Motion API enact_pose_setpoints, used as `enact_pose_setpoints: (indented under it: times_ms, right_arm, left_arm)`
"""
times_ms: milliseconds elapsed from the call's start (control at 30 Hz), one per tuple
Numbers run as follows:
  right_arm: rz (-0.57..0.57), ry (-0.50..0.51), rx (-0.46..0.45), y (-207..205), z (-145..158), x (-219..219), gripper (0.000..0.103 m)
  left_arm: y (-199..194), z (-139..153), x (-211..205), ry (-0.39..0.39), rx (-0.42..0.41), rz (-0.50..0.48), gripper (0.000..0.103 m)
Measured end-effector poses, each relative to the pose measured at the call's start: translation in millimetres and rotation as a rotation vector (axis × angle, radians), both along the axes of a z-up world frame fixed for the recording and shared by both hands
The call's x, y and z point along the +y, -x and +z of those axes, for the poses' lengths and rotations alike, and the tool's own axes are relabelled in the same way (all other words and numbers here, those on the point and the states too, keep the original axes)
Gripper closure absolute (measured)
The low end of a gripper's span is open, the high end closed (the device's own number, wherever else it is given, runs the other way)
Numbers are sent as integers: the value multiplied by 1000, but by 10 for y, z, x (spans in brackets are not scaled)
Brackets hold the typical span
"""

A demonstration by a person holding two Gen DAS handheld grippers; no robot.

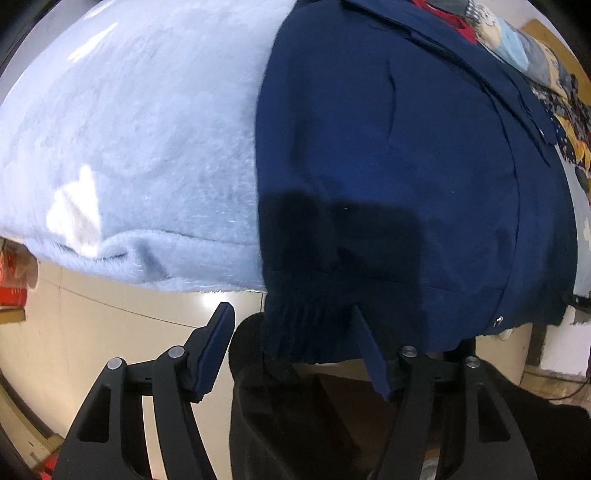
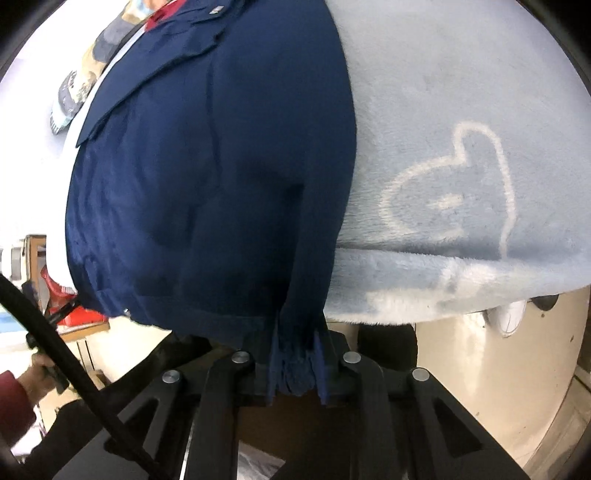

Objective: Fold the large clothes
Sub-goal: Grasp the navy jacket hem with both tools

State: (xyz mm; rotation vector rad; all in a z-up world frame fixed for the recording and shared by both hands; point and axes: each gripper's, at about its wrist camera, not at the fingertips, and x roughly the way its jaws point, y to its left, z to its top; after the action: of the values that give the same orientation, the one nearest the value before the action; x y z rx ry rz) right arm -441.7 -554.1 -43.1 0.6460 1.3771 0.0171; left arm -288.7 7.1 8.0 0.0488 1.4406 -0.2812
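A navy blue jacket lies spread on a light blue fleece blanket, its elastic cuffs hanging over the near edge. My left gripper is open, its fingers on either side of one gathered cuff without closing on it. In the right wrist view the jacket lies left of the blanket. My right gripper is shut on the other navy cuff at the blanket's edge.
A patterned cloth and a red garment lie beyond the jacket's collar. Pale tiled floor is below the edge. Red boxes and a black cable are at the left. A white shoe stands on the floor.
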Motion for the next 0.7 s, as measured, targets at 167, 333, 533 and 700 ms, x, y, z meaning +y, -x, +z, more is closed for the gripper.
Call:
enact_pose_setpoints:
  times_ms: [167,333,533,700]
  right_arm:
    - [19,-34,-10,16,181,-8,85]
    - [23,-63,-2,41,216,-65,85]
    - [19,-85,23,-51,16,-63,81]
    - [21,-85,36,-122,-128,-5,41]
  left_arm:
    - [-105,-15,-52,58,2,-16,38]
    - [-162,-58,-33,111,14,-23,41]
    - [-178,86,-8,124,12,-68,73]
    - [-193,103,-33,66,-6,-54,64]
